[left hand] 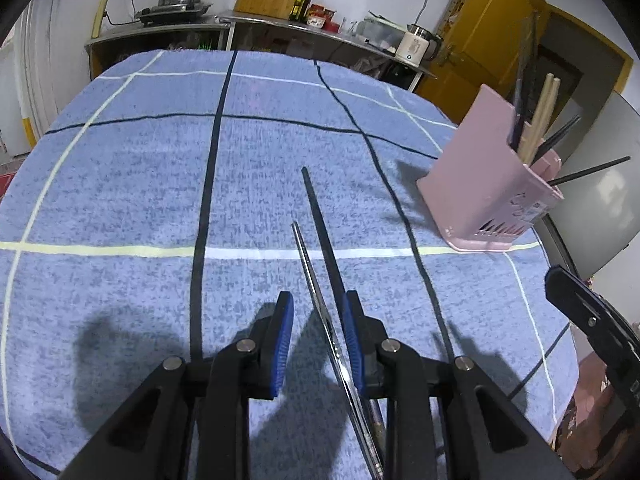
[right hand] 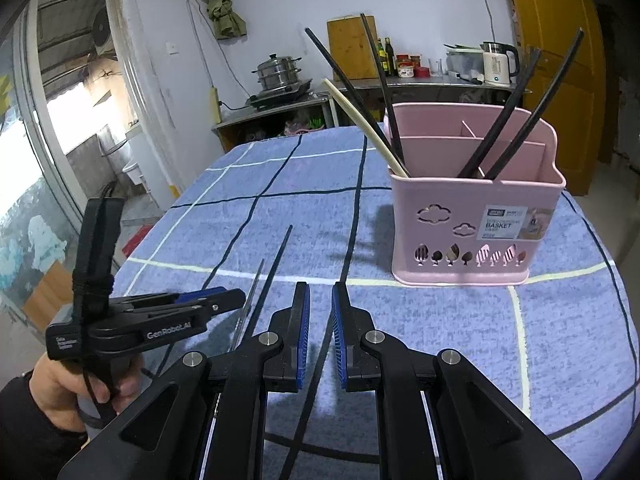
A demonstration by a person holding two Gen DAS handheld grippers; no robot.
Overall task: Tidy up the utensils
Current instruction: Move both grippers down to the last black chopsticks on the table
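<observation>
Blue checked cloth [left hand: 120,184] covers the table under both tools. The left gripper [left hand: 318,336] has its two blue pads apart with a clear gap, and they pinch nothing. In this gap lies a thin silver chopstick [left hand: 316,280], flat on the cloth, running forward and away from the tool. A black chopstick [left hand: 320,216] lies just beside it, passing close to the right-hand pad; whether it touches this pad I cannot tell. In the right wrist view, the same two sticks, black [right hand: 272,276] and silver [right hand: 253,292], lie between the two tools, and a person's hand [right hand: 76,384] holds the left gripper [right hand: 228,298] from behind.

The right gripper [right hand: 320,332] has its pads separated by a narrow gap with only cloth visible between them, so it holds nothing.

Ahead and to the right of the right gripper stands the pink basket [right hand: 476,216], upright on the cloth, with inner dividers. Several black chopsticks [right hand: 516,120] and a pale wooden one [right hand: 360,124] lean inside it. From the left gripper the basket [left hand: 480,172] is ahead and far to the right.
</observation>
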